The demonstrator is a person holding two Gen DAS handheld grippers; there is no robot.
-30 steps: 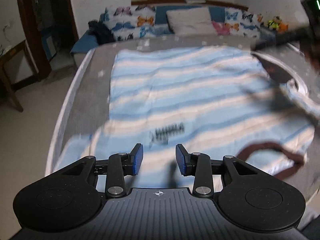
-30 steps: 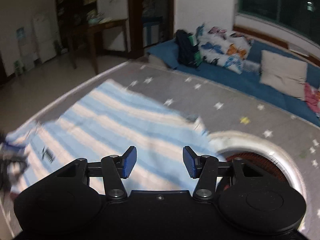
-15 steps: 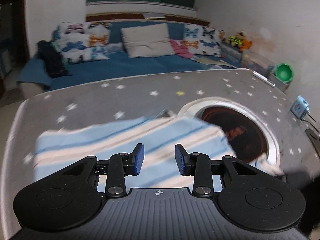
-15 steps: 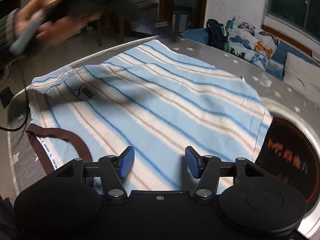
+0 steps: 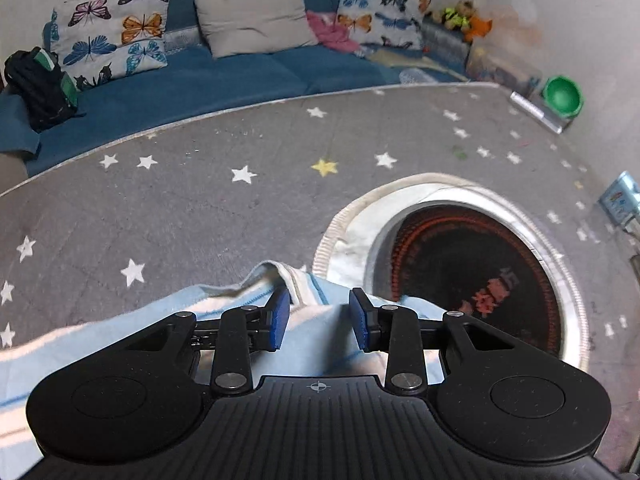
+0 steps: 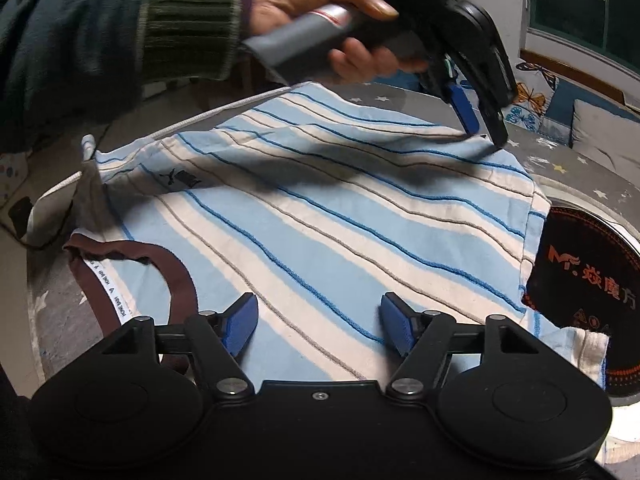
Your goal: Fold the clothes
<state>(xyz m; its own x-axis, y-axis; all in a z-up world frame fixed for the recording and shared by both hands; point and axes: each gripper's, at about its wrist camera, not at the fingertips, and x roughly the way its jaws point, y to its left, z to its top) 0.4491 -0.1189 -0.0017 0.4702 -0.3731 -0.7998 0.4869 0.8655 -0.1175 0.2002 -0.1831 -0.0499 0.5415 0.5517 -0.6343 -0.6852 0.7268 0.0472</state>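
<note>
Grey starry cloth, round cooktop beside shirt

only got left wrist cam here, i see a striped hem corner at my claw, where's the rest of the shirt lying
Observer: The shirt lies spread out on the grey starred surface, reaching back to the right claw.
Operator: where's the collar
Observer: The brown collar is at the near edge, just left of the right claw in its view.
Operator: right claw holding anything
Observer: No, its jaws are opening above the stripes with no cloth pinched.
</note>
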